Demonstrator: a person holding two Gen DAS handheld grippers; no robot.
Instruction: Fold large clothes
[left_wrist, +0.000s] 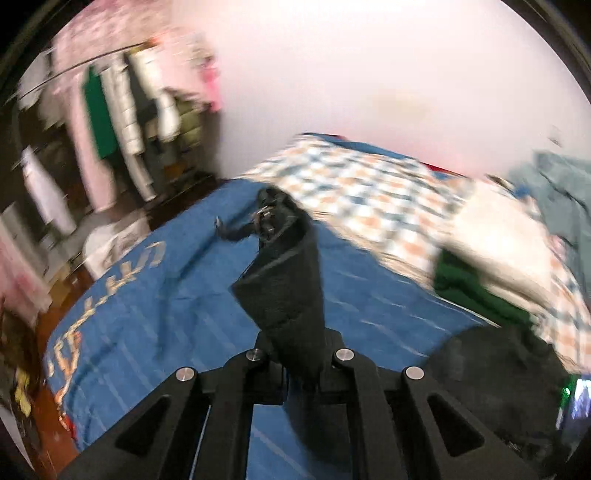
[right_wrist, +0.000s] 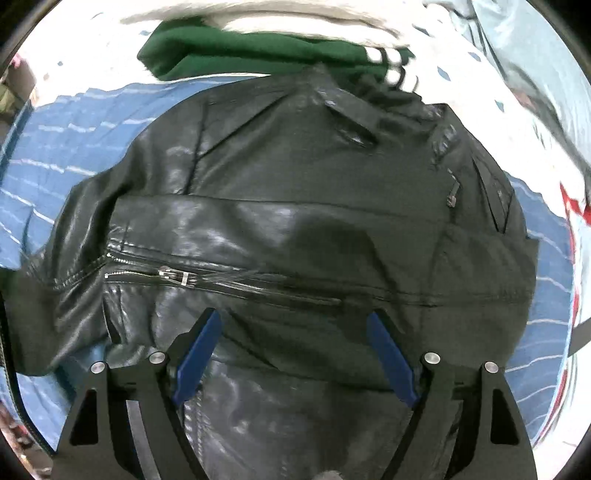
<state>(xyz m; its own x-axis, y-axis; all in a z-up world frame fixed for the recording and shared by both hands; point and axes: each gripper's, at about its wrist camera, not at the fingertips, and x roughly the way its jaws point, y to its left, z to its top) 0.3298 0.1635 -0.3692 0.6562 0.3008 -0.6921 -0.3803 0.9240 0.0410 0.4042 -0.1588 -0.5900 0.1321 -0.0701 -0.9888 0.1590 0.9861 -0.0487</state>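
Observation:
A black leather jacket lies spread on a blue bedspread, zip and collar showing. My right gripper is open just above the jacket's lower part, blue pads apart and empty. My left gripper is shut on a strip of the black jacket, which rises from between its jaws and ends in a buckle end held above the bedspread. More of the jacket lies at lower right in the left wrist view.
A green garment with white stripes lies beyond the jacket, also seen in the left wrist view. A checked quilt and a pale garment lie on the bed. Shelves with clothes stand at the left by the wall.

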